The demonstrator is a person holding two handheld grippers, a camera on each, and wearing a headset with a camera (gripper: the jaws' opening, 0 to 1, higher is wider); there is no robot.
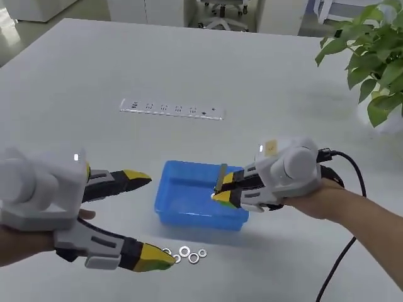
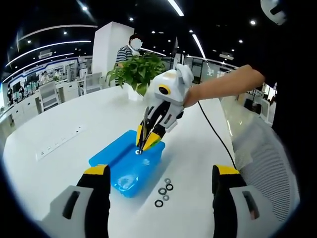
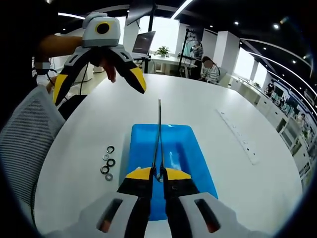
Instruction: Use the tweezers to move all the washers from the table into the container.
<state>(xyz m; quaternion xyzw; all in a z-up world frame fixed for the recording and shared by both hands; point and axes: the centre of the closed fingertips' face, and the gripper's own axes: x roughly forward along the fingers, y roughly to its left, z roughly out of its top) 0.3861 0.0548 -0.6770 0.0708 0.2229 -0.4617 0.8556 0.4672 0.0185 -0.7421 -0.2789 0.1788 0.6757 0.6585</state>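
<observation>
So the table (image 1: 189,63) is mostly bare. There's a plant (image 1: 371,56) far right and a power strip (image 1: 171,108) at the back, neither in my way. The tray (image 1: 189,198) sits dead center. My right gripper (image 1: 221,189) is clamped on the tweezers (image 3: 158,134), tips over the tray, probably for a drop. My left gripper (image 1: 152,221) hangs wide open, holding nothing. The washers (image 1: 184,255) are clustered on the table just beside the tray.

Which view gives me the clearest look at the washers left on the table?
The right gripper view: the washers lie in a clear cluster, apart from the blue container. The left gripper view shows them smaller, between its open jaws. In the head view they sit small by a jaw tip of the left gripper.
</observation>
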